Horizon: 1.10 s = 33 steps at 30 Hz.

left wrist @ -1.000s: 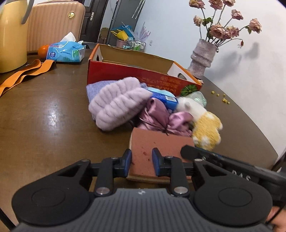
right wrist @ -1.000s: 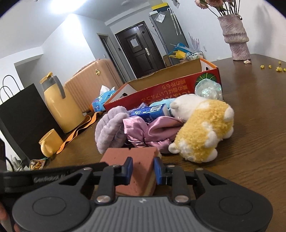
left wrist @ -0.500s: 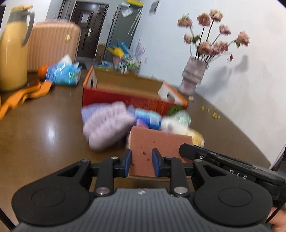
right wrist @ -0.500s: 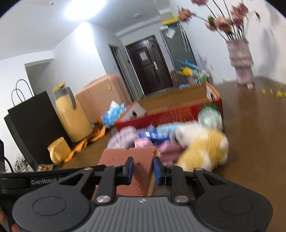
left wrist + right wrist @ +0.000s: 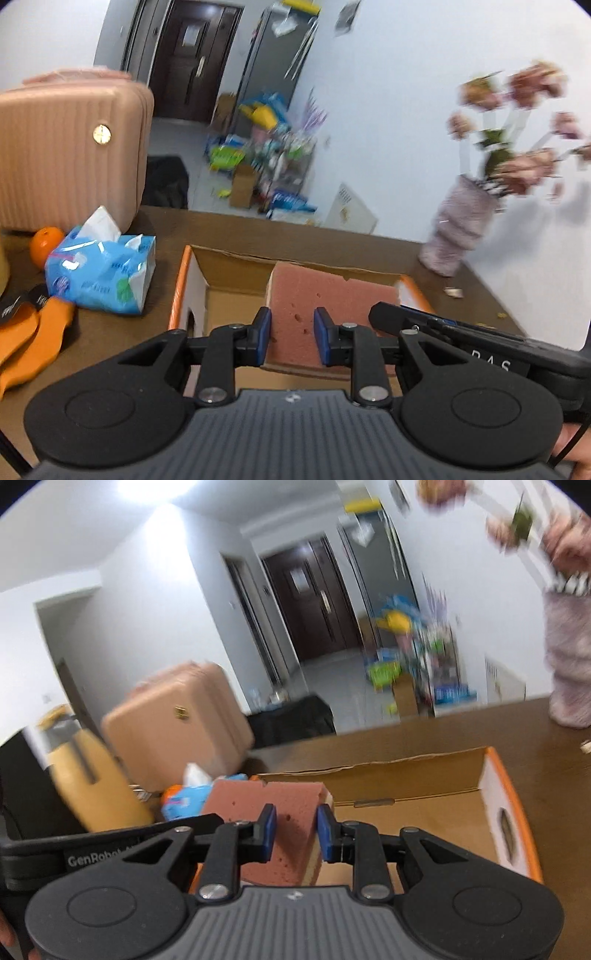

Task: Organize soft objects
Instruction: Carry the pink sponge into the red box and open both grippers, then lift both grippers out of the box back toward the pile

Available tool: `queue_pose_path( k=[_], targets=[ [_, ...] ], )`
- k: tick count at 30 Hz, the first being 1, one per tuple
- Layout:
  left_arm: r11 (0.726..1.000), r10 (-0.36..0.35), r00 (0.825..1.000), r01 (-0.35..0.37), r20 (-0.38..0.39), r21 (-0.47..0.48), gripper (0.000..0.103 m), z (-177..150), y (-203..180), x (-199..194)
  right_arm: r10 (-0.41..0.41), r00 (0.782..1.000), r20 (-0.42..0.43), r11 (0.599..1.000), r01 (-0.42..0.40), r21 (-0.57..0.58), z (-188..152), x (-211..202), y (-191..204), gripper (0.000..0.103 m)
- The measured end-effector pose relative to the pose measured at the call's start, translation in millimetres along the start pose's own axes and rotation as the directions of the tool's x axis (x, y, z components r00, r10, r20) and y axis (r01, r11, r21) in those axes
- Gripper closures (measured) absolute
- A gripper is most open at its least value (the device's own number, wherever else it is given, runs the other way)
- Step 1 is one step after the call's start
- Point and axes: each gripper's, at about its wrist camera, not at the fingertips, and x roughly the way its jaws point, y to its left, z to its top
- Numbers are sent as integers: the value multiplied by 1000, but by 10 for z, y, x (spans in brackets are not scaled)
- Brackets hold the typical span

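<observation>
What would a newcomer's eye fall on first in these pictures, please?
A reddish sponge, clamped by both the left gripper and right gripper, hangs over an open cardboard box. Left of the box lies a blue tissue pack; a vase of flowers stands at right.

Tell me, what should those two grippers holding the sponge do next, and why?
Probably lower the sponge a little into the box before letting go. Both the left gripper and the right gripper are clamped on it, and it hangs over the open box, whose floor looks bare, so a short descent should set it down gently.
</observation>
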Motion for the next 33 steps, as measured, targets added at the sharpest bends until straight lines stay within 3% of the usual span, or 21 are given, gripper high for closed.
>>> queue_pose_path(
  k=[4, 7, 11, 13, 14, 15, 18, 20, 25, 27, 29, 33],
  targets=[
    [996, 91, 993, -90, -81, 23, 78, 205, 221, 730, -8, 991, -131, 998, 16, 59, 275, 856, -214, 80],
    [986, 162, 980, -155, -117, 65, 77, 197, 312, 1054, -21, 977, -213, 994, 43, 99, 311, 1367, -298, 80],
    [978, 187, 975, -174, -120, 110, 76, 189, 351, 1177, -64, 962, -264, 994, 86, 72, 295, 1716, -272, 77],
    [976, 193, 976, -180, -103, 125, 67, 174, 356, 1158, -95, 964, -248, 993, 109, 42, 269, 1722, -254, 76],
    [975, 196, 975, -182, -102, 130, 64, 173, 359, 1143, -106, 965, -240, 993, 117, 32, 271, 1713, -262, 71],
    [974, 202, 974, -188, -98, 129, 62, 173, 356, 1113, -115, 966, -231, 992, 124, 23, 283, 1669, -260, 66],
    [968, 219, 973, -206, -79, 147, 61, 204, 333, 916, -128, 971, -204, 992, 130, -3, 350, 1441, -246, 63],
    [962, 229, 973, -220, -40, 162, 55, 259, 303, 691, -148, 974, -173, 989, 144, -33, 429, 1177, -254, 57],
    [949, 252, 964, -264, 88, 174, 27, 316, 213, -57, -232, 972, -41, 965, 225, -135, 602, 308, -263, 37],
    [943, 261, 953, -285, 153, 172, 14, 292, 156, -335, -254, 967, 33, 955, 256, -151, 607, -73, -243, 16],
    [932, 268, 935, -312, 231, 183, 10, 235, 51, -611, -253, 960, 118, 950, 270, -158, 545, -411, -218, 2],
    [925, 230, 914, -312, 335, 218, 2, 43, -209, -1110, -257, 934, 249, 929, 309, -203, 338, -981, -67, 0]
  ],
)
